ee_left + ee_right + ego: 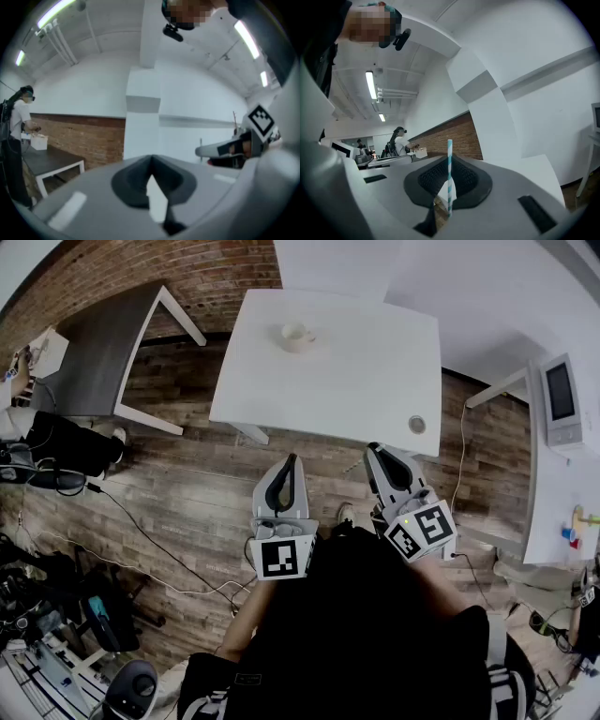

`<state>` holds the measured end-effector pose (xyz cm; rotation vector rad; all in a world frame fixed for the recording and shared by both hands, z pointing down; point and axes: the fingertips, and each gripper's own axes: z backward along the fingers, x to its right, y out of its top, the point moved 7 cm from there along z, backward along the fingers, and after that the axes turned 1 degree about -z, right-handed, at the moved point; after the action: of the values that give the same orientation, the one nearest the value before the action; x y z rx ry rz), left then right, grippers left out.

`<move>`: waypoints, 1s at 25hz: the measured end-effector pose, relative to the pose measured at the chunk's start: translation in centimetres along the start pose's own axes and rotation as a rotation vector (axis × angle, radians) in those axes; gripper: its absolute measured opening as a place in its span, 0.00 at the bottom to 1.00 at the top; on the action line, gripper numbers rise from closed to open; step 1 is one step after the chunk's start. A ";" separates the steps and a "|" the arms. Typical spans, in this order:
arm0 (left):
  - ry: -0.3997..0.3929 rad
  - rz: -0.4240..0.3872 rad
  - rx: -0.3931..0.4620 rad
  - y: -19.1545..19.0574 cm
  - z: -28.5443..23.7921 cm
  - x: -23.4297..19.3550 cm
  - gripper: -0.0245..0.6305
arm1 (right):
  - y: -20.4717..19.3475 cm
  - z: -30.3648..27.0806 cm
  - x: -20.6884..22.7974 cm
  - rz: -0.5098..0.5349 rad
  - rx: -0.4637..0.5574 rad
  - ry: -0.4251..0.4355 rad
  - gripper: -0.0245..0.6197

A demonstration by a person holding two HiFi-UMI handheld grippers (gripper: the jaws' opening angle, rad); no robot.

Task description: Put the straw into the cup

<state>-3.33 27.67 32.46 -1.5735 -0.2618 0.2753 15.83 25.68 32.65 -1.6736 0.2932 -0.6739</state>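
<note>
A pale cup (pixel 298 336) stands near the far edge of the white table (pixel 375 381). Both grippers are held close to the body, over the wooden floor and short of the table's near edge. My right gripper (pixel 373 448) is shut on a teal-and-white striped straw (pixel 450 173), which stands upright between its jaws in the right gripper view. The straw does not show in the head view. My left gripper (pixel 289 460) is shut with nothing in it (pixel 151 161). The left gripper view also catches the right gripper (pixel 234 149) off to the right.
A small round thing (pixel 417 425) lies near the table's front right corner. A dark grey table (pixel 103 343) stands at the back left and a white desk with a screen (pixel 561 399) at the right. Cables (pixel 141 531) cross the floor. A person (pixel 18 122) stands far left.
</note>
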 end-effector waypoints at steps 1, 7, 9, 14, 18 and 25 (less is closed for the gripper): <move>0.000 -0.002 0.001 0.1 0.0 0.0 0.04 | 0.1 0.0 0.0 0.001 0.000 0.001 0.07; -0.001 -0.003 -0.004 0.0 -0.3 0.3 0.04 | 0.2 -0.1 0.2 0.003 0.001 0.003 0.07; -0.001 -0.002 -0.004 0.0 -0.3 0.4 0.04 | 0.1 0.0 0.3 0.003 0.002 0.003 0.07; -0.001 0.001 -0.003 0.0 -0.4 0.8 0.04 | 0.2 0.3 0.5 -0.003 0.008 0.010 0.07; -0.001 -0.005 -0.002 0.0 -0.6 1.4 0.04 | 0.5 0.7 0.8 -0.006 0.020 0.017 0.07; 0.022 -0.011 -0.020 -0.2 -1.4 3.1 0.04 | 0.6 1.3 2.5 -0.014 0.008 0.033 0.07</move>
<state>0.03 27.40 32.66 -1.5938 -0.2567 0.2470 18.68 25.25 32.60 -1.6591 0.3017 -0.7132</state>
